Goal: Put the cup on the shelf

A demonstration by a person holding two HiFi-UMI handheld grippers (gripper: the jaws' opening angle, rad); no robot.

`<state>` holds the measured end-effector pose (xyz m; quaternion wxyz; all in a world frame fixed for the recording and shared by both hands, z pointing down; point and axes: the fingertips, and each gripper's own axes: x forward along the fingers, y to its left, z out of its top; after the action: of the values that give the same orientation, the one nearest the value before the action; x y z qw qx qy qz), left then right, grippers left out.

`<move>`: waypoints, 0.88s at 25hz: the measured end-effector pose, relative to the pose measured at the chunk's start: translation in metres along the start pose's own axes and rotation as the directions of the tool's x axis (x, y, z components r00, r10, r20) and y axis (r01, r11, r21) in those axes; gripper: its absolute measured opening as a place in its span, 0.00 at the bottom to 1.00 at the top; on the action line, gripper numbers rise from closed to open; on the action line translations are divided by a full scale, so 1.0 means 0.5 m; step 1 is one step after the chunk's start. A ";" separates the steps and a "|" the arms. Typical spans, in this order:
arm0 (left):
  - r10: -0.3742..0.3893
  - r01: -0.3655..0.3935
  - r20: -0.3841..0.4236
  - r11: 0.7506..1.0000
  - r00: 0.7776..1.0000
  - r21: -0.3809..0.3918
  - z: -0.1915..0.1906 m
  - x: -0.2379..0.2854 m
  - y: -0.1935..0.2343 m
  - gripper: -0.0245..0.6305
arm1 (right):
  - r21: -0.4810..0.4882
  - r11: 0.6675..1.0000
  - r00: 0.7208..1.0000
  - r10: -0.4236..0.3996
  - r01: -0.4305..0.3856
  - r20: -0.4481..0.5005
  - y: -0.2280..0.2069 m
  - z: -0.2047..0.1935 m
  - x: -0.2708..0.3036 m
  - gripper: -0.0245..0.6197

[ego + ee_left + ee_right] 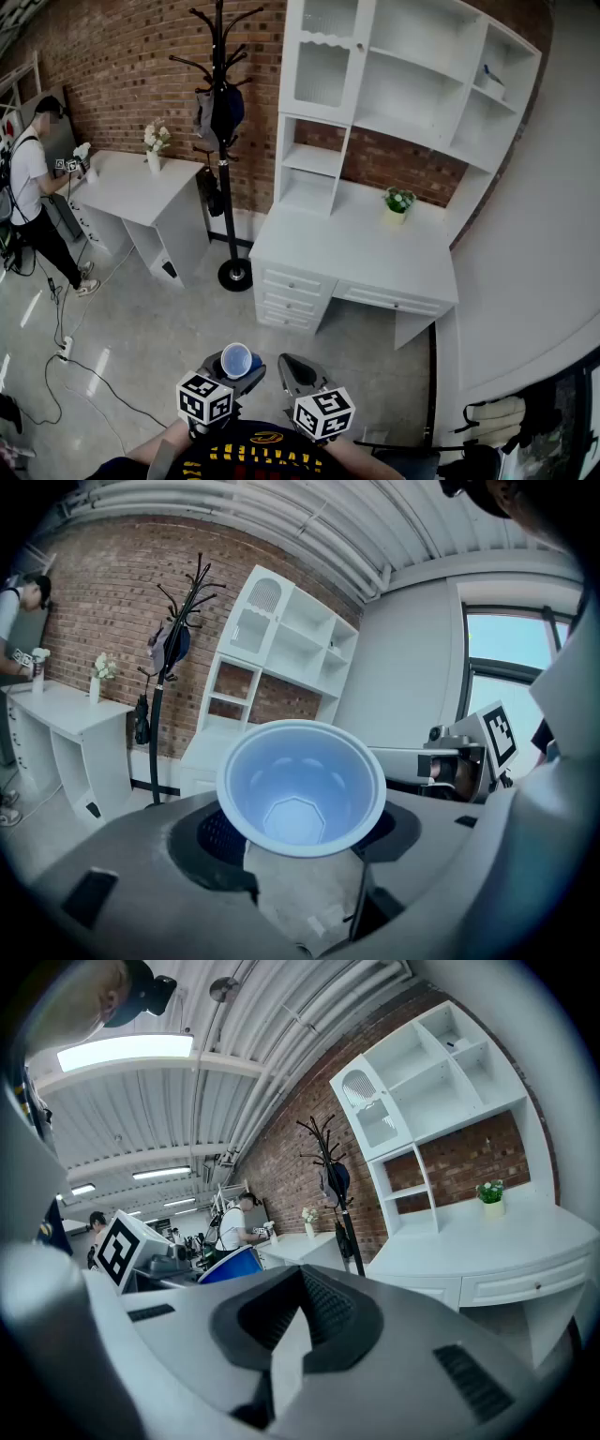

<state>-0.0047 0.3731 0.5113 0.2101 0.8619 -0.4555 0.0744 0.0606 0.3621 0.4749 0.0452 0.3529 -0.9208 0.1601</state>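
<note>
A blue cup (236, 360) with a white rim sits upright between the jaws of my left gripper (233, 371), low in the head view. In the left gripper view the cup (301, 786) fills the middle, its empty inside facing the camera, with the jaws pressed on both its sides. My right gripper (298, 377) hangs beside it, jaws shut with nothing in them. The right gripper view shows the cup's blue side (230, 1266) at left. The white shelf unit (403, 84) stands on a white desk (361, 251) ahead, against the brick wall.
A small potted plant (398, 202) stands on the desk under the shelves. A black coat stand (225, 141) is left of the shelf unit. Further left is a second white desk (141, 187) with a flower vase (154, 148), where a person (33, 187) stands. Cables (66, 366) lie on the floor.
</note>
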 end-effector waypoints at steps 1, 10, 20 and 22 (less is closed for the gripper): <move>-0.003 0.003 -0.002 1.000 1.000 0.004 -0.002 -0.004 0.001 0.49 | -0.005 1.000 1.000 -0.006 0.006 0.001 0.004 0.000 0.002 0.03; -0.040 0.040 -0.042 0.999 0.998 0.002 -0.025 -0.015 0.026 0.49 | 0.024 0.999 1.000 -0.021 0.021 -0.017 0.022 -0.019 0.028 0.03; -0.080 0.081 -0.015 0.993 0.997 0.087 0.032 -0.037 0.104 0.49 | 0.025 0.999 0.997 -0.046 0.047 -0.066 0.052 -0.032 0.135 0.03; -0.087 0.086 -0.002 0.989 0.996 0.121 0.050 -0.048 0.130 0.49 | 0.025 0.998 0.997 -0.053 0.055 -0.063 0.063 -0.029 0.167 0.03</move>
<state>-0.0731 0.3485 0.5002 0.1597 0.8921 -0.4127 0.0911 -0.0232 0.3359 0.4968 0.0736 0.3730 -0.9068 0.1822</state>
